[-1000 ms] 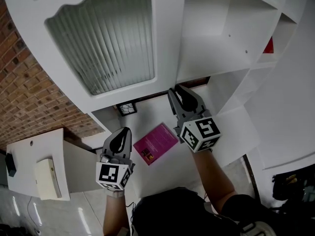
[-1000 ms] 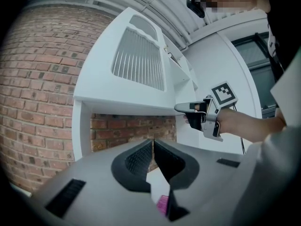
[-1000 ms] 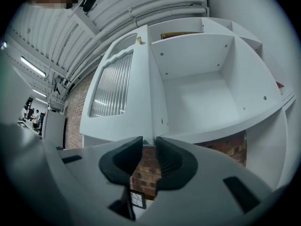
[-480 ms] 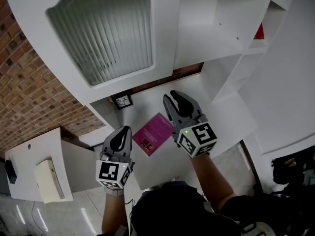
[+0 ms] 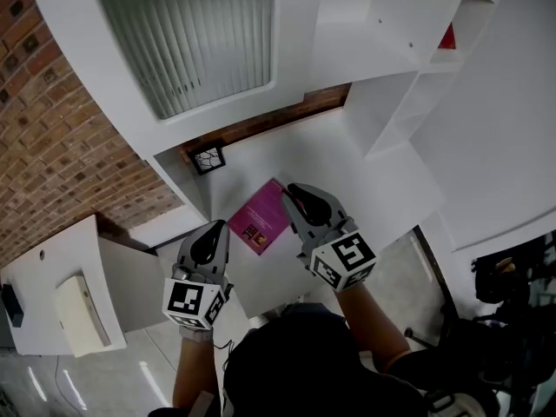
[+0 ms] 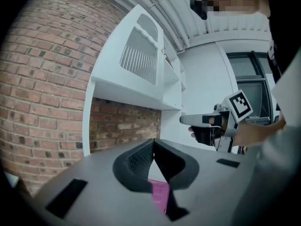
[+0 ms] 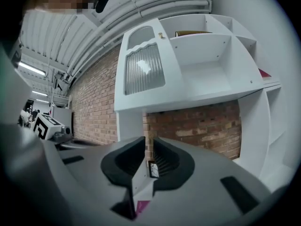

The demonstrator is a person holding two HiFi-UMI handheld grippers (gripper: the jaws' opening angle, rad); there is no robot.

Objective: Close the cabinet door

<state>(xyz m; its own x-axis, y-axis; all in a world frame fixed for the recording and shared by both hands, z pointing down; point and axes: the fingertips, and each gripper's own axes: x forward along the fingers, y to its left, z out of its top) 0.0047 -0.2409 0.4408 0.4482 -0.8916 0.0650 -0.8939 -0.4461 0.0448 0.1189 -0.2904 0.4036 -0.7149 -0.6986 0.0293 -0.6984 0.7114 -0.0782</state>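
Rough red brick wall backs a smooth white cabinet; its door, ribbed glass in a scalloped frame, seems shut flush at upper left. Left gripper jaws meet at the tips, empty; right gripper jaws stand narrowly apart, empty, near a flat magenta booklet.

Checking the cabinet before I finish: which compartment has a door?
The leftmost one, behind the ribbed-glass door; the compartments to its right are open shelves.

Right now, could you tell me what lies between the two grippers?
The head view shows a pink booklet on the counter between left gripper and right gripper.
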